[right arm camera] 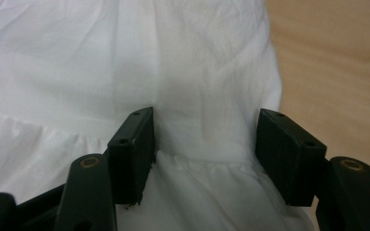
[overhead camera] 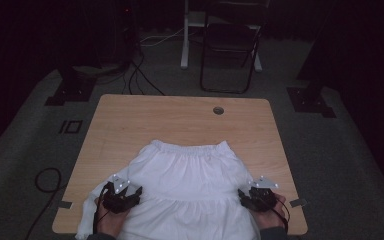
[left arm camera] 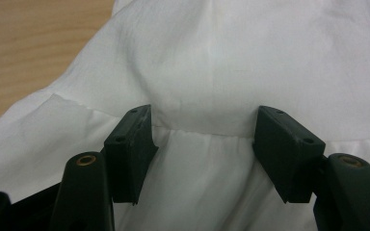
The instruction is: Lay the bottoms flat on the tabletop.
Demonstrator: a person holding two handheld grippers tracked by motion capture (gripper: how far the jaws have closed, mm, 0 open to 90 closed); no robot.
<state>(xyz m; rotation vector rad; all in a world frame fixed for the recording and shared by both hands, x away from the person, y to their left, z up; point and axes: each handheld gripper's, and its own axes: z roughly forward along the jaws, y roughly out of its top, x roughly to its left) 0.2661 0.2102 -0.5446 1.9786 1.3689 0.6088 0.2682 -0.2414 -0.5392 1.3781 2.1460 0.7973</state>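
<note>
A white skirt [overhead camera: 190, 185] is lying flat on the wooden table [overhead camera: 130, 120], with its stretchy waist on the far side and its bottom part hanging over the near edge. The left gripper [overhead camera: 130, 191] is sitting over the skirt's left side. Its 2 jaws are standing apart above a seam, not pinching the cloth. The right gripper [overhead camera: 250, 194] is sitting over the right side, near the skirt's edge, and its jaws are standing apart too.

My left tool [overhead camera: 121, 194] and right tool [overhead camera: 260, 197] are black, each topped by a grey three-cornered plate, with brass-coloured screws and trailing black cables.
</note>
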